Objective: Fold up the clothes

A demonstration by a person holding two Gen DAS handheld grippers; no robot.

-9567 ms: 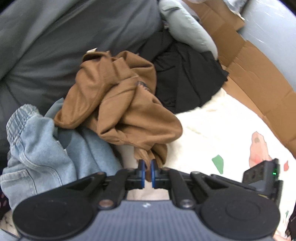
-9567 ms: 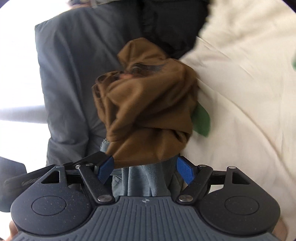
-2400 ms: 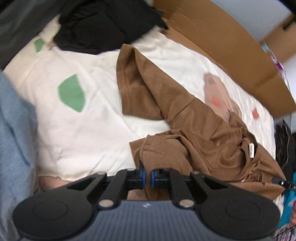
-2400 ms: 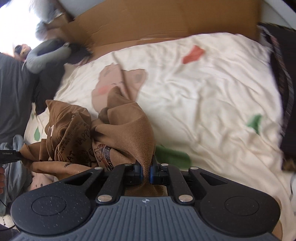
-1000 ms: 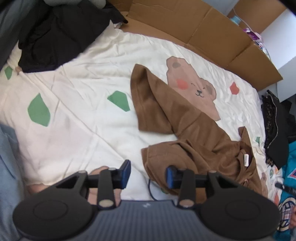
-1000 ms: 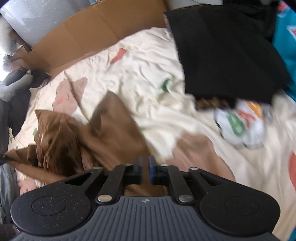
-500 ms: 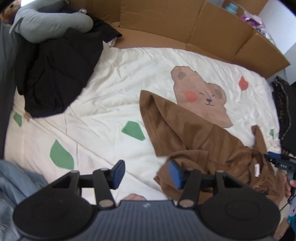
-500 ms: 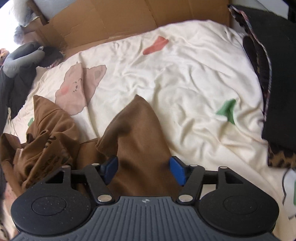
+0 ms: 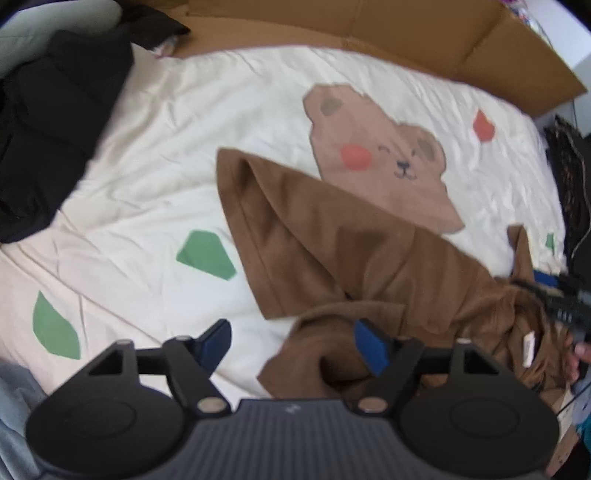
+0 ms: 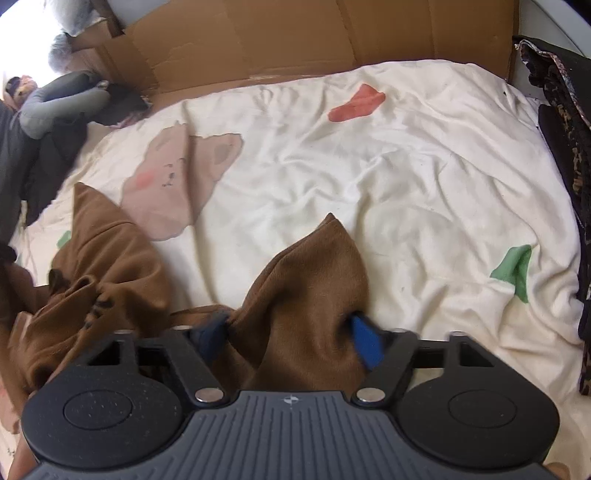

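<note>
The left gripper (image 9: 293, 345) hangs over the near edge of the bed with its jaws spread wide. Its blue fingertips (image 9: 370, 345) grip nothing: the right-hand one sits just above a rumpled fold of the brown garment (image 9: 332, 240), and whether it touches the cloth cannot be told through the blur, while the left-hand one is over bare cream bedsheet (image 9: 229, 96).

The right gripper (image 10: 290, 341) is also spread wide. A peaked fold of the brown garment (image 10: 314, 280) rises between its two fingers, and the cloth presses against both blue pads (image 10: 365, 345), partly covering the left one. The jaws are not closed on it; the fabric simply bulges in the open gap.

The garment lies crumpled and unfolded across the sheet, one flat flap reaching toward the printed bear (image 9: 384, 162) and overlapping its lower edge, the rest bunched toward the right gripper. A white label (image 9: 529, 349) shows in the bunched part.

Dark clothing (image 9: 48, 122) is heaped at the sheet's far left corner, more dark fabric (image 10: 565, 155) lies along its right edge, and a cardboard wall (image 10: 295, 33) stands behind the bed.
</note>
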